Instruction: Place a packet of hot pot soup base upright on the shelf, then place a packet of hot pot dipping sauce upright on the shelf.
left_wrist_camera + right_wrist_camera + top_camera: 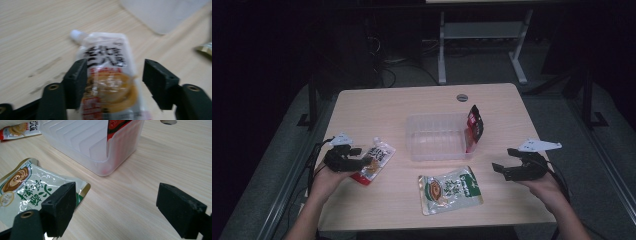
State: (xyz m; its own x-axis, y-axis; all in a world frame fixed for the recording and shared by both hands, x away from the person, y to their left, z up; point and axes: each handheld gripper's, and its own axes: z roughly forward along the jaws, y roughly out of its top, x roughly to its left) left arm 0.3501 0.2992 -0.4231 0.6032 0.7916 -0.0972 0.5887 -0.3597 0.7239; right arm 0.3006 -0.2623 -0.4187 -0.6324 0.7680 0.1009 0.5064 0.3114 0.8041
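**White spouted pouch straddled by the left jaws**

In the left gripper view, the jaws of the left gripper (113, 86) are set apart around the white spouted plastic pouch with an orange print (110, 82); one jaw is seen against the pouch's edge, the other stands clear of it, so no clamp is made. The pouch lies flat on the light wooden table (377, 107), at about eight o'clock from the clear ribbed plastic tub (434, 137).

The right gripper (116, 208) is held wide apart over bare wood, at four o'clock from the tub. A silver-green flat foil pouch (27, 188) lies beside its jaw. A red-black packet (474, 126) stands in the tub.
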